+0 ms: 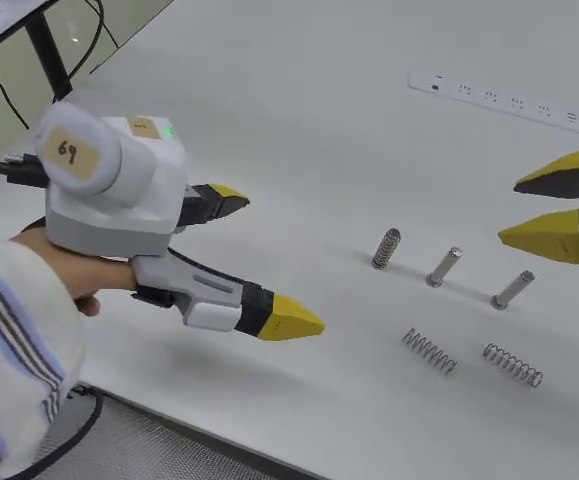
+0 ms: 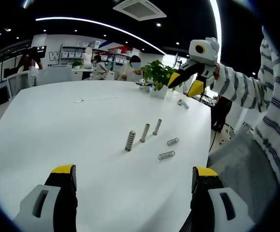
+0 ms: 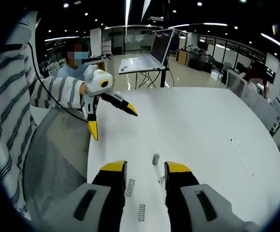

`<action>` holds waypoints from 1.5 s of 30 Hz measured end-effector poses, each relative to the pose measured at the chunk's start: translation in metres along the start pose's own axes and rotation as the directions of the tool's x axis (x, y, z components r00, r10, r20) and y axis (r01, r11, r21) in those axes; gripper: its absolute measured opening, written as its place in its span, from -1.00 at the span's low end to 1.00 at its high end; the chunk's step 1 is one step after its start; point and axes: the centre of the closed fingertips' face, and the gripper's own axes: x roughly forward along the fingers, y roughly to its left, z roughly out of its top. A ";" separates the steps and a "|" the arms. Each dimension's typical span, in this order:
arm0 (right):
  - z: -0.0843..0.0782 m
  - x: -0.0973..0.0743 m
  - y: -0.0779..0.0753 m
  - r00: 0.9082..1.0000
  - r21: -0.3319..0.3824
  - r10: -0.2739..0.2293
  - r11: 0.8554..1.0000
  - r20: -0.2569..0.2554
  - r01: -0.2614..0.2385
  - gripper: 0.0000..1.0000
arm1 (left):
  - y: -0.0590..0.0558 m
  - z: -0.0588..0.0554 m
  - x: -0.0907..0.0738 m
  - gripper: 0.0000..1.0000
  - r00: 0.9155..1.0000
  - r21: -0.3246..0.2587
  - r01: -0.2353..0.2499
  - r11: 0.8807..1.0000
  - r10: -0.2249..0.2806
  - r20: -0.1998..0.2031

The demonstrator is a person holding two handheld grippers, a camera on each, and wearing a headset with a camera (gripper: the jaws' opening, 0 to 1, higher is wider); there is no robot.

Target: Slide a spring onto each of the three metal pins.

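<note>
Lying on the table (image 1: pixel 299 90), two springs (image 1: pixel 429 351) rest at six o'clock from two bare pins (image 1: pixel 443 267). The left gripper (image 1: pixel 284 263) at nine o'clock and right gripper (image 1: pixel 514 210) at two hover spread, empty. Springs seem light, squashy; pinch gently mid-coil.

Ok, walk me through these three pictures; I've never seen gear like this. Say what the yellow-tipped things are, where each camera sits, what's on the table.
No robot here: a person holds a tool in each hand, the left gripper and the right gripper, each with two yellow-tipped fingers. The head view is shot from a headset camera. The two gripper views come from cameras riding on the grippers, looking along their fingers. On the white table stand three metal pins: one pin with a spring already on it, and two bare pins. Two loose springs lie nearer the person, a power strip farther back. Both grippers are open and hold nothing.
</note>
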 end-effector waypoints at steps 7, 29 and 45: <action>-0.016 -0.011 -0.001 0.997 0.098 -0.056 0.994 0.057 0.050 -0.38 | 0.000 0.002 -0.005 0.96 1.000 -0.006 -0.002 1.000 0.002 0.000; -0.080 -0.043 0.009 0.954 0.354 -0.229 0.923 0.196 0.149 0.02 | 0.002 0.002 -0.017 0.96 1.000 -0.022 -0.015 1.000 0.015 -0.002; -0.113 -0.033 0.027 0.938 0.455 -0.288 0.874 0.195 0.174 0.71 | 0.000 -0.001 -0.020 0.96 1.000 -0.032 -0.005 0.999 0.005 -0.016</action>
